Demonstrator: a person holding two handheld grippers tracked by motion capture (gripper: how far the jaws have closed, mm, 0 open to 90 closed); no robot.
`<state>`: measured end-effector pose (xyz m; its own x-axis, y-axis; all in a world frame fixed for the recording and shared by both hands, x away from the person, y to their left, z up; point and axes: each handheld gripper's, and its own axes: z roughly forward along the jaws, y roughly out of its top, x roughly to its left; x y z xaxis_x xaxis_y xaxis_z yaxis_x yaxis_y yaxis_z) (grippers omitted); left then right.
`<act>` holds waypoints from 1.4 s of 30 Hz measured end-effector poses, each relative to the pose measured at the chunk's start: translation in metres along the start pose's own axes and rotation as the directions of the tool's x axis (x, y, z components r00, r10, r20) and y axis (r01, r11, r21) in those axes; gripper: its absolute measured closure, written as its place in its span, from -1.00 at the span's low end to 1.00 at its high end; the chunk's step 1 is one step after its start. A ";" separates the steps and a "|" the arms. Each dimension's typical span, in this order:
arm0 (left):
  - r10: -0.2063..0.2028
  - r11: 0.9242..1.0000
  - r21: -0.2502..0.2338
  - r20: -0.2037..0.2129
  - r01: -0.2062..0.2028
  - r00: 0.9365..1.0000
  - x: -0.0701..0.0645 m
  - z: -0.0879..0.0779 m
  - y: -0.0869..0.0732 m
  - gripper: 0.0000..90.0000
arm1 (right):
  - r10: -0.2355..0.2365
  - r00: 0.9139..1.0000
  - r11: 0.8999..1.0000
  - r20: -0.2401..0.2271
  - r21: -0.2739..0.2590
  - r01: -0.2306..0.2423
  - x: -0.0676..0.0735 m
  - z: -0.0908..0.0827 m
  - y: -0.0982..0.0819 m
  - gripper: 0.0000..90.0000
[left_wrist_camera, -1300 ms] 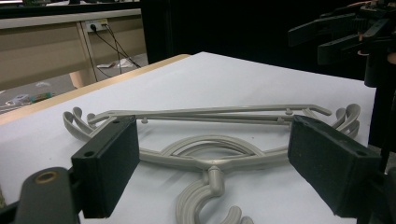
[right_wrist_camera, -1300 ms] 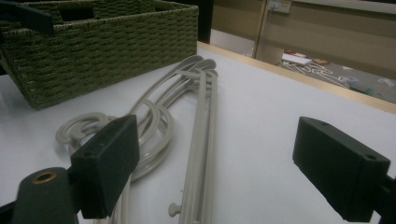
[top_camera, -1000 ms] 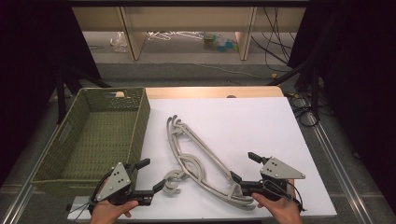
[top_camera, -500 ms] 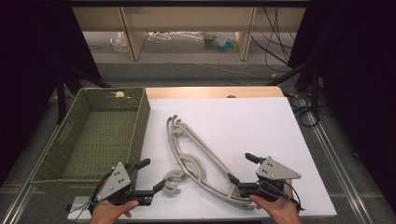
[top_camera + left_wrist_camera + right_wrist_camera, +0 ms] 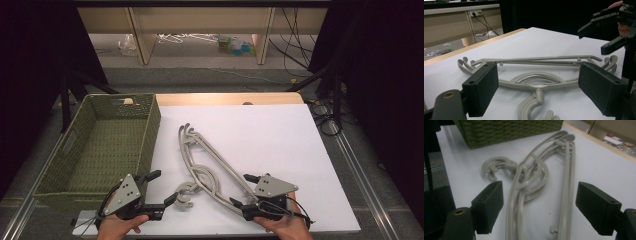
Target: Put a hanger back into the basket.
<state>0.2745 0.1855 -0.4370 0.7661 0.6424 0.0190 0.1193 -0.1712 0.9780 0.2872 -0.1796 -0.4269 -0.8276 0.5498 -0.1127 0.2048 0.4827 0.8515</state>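
A stack of grey plastic hangers [image 5: 210, 160] lies slantwise on the white tabletop [image 5: 280, 140], hooks [image 5: 182, 192] toward the near left. My left gripper [image 5: 162, 186] stands open just left of the hooks; in the left gripper view its jaws [image 5: 540, 77] frame the hangers [image 5: 536, 85] without touching. My right gripper [image 5: 241, 190] is at the stack's near right end, and also shows far off in the left gripper view [image 5: 604, 32]. Its jaws [image 5: 541, 200] have just been closing and straddle the hanger arms [image 5: 524, 185], pads still apart from them.
A green woven basket [image 5: 150, 135] stands along the table's left side, its wall close behind the hooks [image 5: 506, 130]. Bare white tabletop stretches right of the hangers. Shelving and cables lie beyond the far edge.
My right gripper has slid left toward the hangers' near end, so its jaws now reach around it. The left gripper and the hangers have stayed put.
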 end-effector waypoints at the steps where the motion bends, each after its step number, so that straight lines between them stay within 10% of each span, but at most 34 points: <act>1: 0.000 1.000 -0.001 -0.001 0.000 1.000 0.000 0.000 0.000 -0.64 | -0.011 1.000 0.999 -0.028 0.034 0.012 0.004 0.007 0.003 -0.48; 14: -0.012 1.000 0.008 -0.004 0.012 1.000 -0.001 0.001 -0.001 -0.64 | -0.065 0.993 0.971 -0.099 0.221 0.086 0.018 0.040 0.008 -0.28; 33: 0.003 1.000 0.006 0.014 -0.003 1.000 -0.002 0.002 0.000 -0.64 | -0.116 0.990 0.874 -0.084 0.464 0.142 0.025 0.094 0.016 0.20; 42: -0.003 1.000 0.019 0.013 0.003 1.000 -0.003 0.002 0.000 -0.64 | -0.078 0.994 0.868 -0.073 0.486 0.103 0.024 0.091 0.019 0.48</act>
<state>0.2730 0.1820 -0.4378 0.7740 0.6330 0.0132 0.1333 -0.1833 0.9740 0.3183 -0.0954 -0.4598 -0.8770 0.4595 -0.1407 0.3461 0.8070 0.4785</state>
